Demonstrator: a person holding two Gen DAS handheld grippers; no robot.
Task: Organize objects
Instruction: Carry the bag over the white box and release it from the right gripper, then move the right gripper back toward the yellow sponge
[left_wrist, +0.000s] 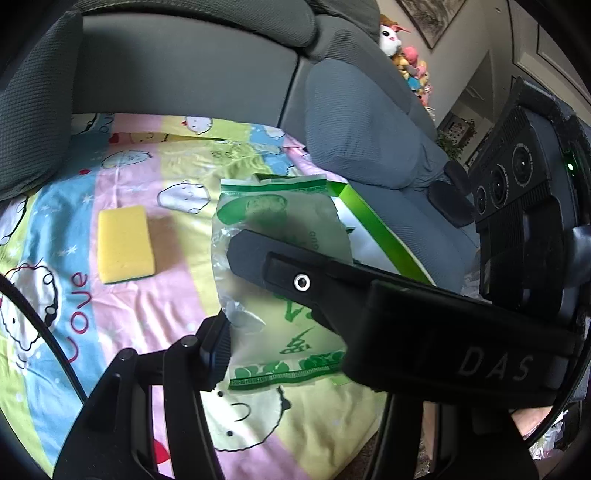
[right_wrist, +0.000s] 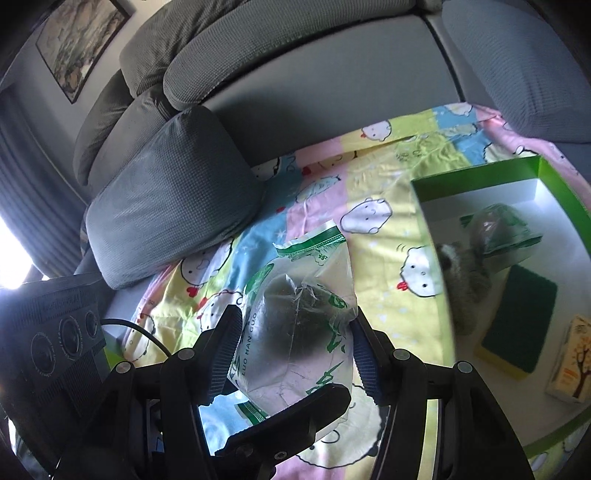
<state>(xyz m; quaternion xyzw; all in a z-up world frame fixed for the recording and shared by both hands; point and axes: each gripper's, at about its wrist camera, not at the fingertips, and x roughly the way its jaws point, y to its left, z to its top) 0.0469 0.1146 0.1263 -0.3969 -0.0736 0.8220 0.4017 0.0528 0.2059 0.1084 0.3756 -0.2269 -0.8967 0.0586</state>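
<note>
Gripping one packet (right_wrist: 295, 332), both tools' views differ: left shows a loose sponge (left_wrist: 125, 244), right the box (right_wrist: 554, 177).

Glossy crinkled plastic packet (right_wrist: 299, 325), porous foam sponge (left_wrist: 125, 243), matt printed cloth sheet (left_wrist: 177, 295).

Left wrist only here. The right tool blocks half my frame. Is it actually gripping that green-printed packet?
Observer: Yes. In the right wrist view, the right gripper has both fingers pressed on the packet.
Operator: What's inside the green box?
Observer: The green box holds a second packet, a grey plush toy, a sponge green side up and a small carton.
Operator: Any room left?
Observer: Probably; the white floor near its back wall is bare.
</note>
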